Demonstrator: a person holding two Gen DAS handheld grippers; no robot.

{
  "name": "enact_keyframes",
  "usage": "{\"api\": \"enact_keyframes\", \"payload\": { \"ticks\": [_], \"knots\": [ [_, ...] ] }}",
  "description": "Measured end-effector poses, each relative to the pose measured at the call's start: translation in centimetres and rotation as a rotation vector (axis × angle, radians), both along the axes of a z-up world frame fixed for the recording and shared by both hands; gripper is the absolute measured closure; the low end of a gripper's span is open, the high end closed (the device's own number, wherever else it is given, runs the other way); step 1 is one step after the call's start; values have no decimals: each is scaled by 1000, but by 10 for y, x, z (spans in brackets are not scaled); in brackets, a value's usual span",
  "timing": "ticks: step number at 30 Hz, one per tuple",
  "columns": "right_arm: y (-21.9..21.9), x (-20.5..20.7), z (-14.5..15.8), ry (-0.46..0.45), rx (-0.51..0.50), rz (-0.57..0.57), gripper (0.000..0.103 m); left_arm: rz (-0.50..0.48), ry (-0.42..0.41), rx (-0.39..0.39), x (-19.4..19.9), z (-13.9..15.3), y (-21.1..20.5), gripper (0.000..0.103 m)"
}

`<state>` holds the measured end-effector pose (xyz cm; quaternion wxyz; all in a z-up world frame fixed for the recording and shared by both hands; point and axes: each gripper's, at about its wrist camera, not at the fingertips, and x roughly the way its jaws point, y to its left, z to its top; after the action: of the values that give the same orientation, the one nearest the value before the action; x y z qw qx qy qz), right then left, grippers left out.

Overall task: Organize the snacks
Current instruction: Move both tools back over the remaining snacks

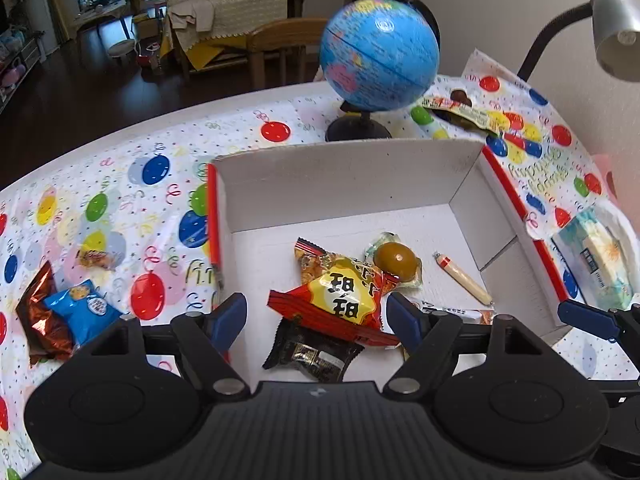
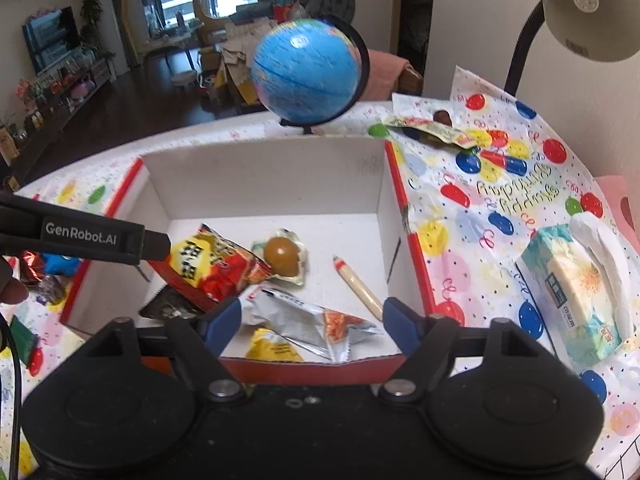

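Note:
A white box with red edges (image 1: 344, 184) (image 2: 264, 176) holds several snacks: a red and yellow bag (image 1: 344, 292) (image 2: 212, 268), a packed brown egg (image 1: 400, 260) (image 2: 282, 256), a sausage stick (image 1: 464, 278) (image 2: 358, 286), a black packet (image 1: 316, 354) and a silver packet (image 2: 304, 322). My left gripper (image 1: 318, 318) is open above the box's near side, empty. My right gripper (image 2: 312, 322) is open over the box's front edge, empty. A blue packet (image 1: 80, 304), a brown foil packet (image 1: 38, 312) and a small snack (image 1: 94, 258) lie left of the box. A green packet (image 1: 460, 114) (image 2: 436, 132) lies behind it.
A blue globe (image 1: 378, 54) (image 2: 306, 72) stands behind the box. A tissue box (image 1: 596, 258) (image 2: 580, 288) sits at the right. A grey desk lamp (image 1: 612, 24) (image 2: 588, 8) hangs over the back right. A balloon-print cloth (image 1: 120, 200) covers the table.

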<state>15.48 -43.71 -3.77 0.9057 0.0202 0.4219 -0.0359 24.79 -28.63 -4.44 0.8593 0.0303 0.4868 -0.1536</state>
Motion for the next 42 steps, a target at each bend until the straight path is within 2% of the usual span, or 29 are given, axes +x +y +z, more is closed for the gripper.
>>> {"api": "enact_keyframes", "payload": {
  "ticks": [7,12,15,19,28,42],
  "knots": [
    [13,-14,17,-50,28,16,11,40,-45,-29,-19,21,27,25],
    [29,-23,29,-90,38,46,6,62,-72,-48,-33,33,49,25],
    [41,-27,35,-109,39,65,4,82,-84,-61,-41,38,65,20],
    [58,-31,41,-129,41,89,1,102,-90,-69,-50,43,87,19],
    [106,-34,49,-151,46,148,0,169,-107,-74,-72,51,146,19],
    [189,-33,44,-146,57,246,0,252,-110,-98,-99,52,246,19]
  ]
}}
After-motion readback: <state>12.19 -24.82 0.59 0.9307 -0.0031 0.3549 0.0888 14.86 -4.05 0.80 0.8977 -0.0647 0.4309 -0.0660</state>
